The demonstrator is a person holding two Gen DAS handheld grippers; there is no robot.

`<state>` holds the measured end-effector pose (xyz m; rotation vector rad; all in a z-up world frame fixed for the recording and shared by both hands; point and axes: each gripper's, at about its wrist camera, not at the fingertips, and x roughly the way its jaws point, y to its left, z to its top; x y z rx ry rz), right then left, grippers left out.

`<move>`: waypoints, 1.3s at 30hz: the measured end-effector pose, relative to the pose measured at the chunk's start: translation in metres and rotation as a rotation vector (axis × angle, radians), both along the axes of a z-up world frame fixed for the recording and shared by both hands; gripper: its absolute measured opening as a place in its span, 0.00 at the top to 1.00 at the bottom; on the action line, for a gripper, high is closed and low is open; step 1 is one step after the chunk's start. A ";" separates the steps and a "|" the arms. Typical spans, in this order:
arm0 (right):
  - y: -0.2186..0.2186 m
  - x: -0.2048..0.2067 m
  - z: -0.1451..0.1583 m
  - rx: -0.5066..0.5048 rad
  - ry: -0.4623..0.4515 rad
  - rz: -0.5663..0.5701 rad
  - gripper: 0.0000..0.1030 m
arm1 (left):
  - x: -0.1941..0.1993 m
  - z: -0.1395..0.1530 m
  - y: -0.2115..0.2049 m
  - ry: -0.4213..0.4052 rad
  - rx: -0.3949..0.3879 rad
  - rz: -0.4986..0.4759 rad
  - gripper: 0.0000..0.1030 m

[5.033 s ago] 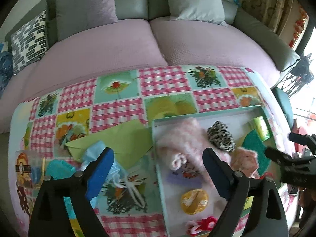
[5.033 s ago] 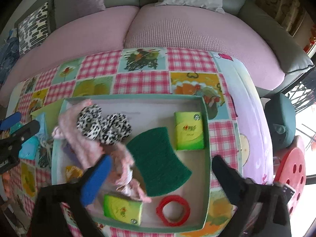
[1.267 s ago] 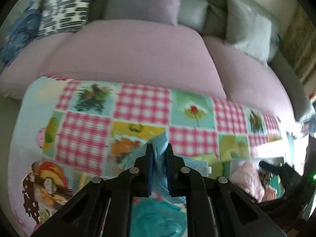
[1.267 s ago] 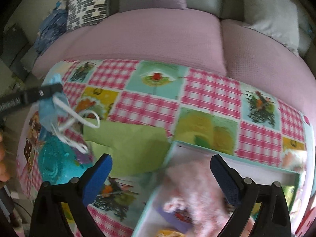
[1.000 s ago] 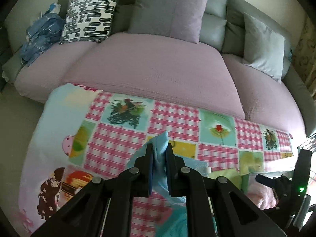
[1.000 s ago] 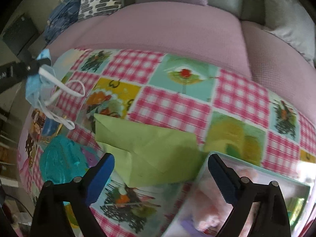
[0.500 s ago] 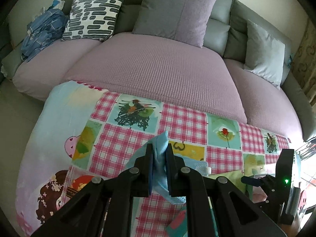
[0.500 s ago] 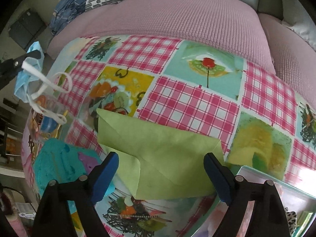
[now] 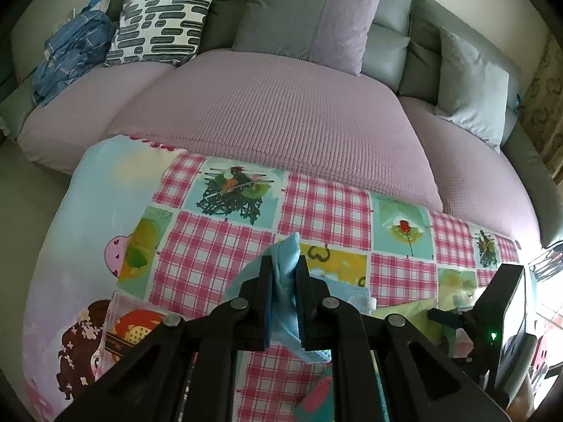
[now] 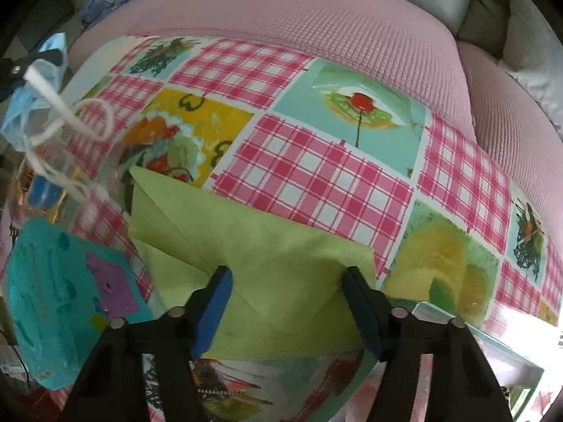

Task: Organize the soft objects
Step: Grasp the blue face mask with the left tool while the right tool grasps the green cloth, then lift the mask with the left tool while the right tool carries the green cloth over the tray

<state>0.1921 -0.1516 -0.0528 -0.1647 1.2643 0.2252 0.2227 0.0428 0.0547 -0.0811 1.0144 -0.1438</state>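
My left gripper [image 9: 284,274] is shut on a light blue face mask [image 9: 286,263] and holds it above the patterned tablecloth [image 9: 218,246]. In the right wrist view the mask [image 10: 38,81] hangs at the far left with its white ear loops [image 10: 67,119] dangling. My right gripper [image 10: 286,288] is open and low over a folded lime-green cloth [image 10: 253,263] lying on the table; its jaws straddle the cloth's middle. The rim of the teal tray [image 10: 475,330] shows at the lower right.
A teal sponge-like pad with a purple patch [image 10: 59,302] lies at the table's left. A clear packet [image 10: 45,176] lies under the hanging mask. A purple-covered sofa [image 9: 281,112] with cushions runs behind the table. The right gripper's body [image 9: 503,323] shows at right.
My right gripper has come down and forward onto the green cloth, which now fills its jaws. My left gripper still holds the mask, lifted slightly further left.
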 end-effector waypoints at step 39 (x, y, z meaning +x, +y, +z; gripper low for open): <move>-0.036 -0.092 0.130 0.059 -0.216 -0.092 0.98 | -0.056 0.070 -0.038 -0.054 0.025 -0.047 0.89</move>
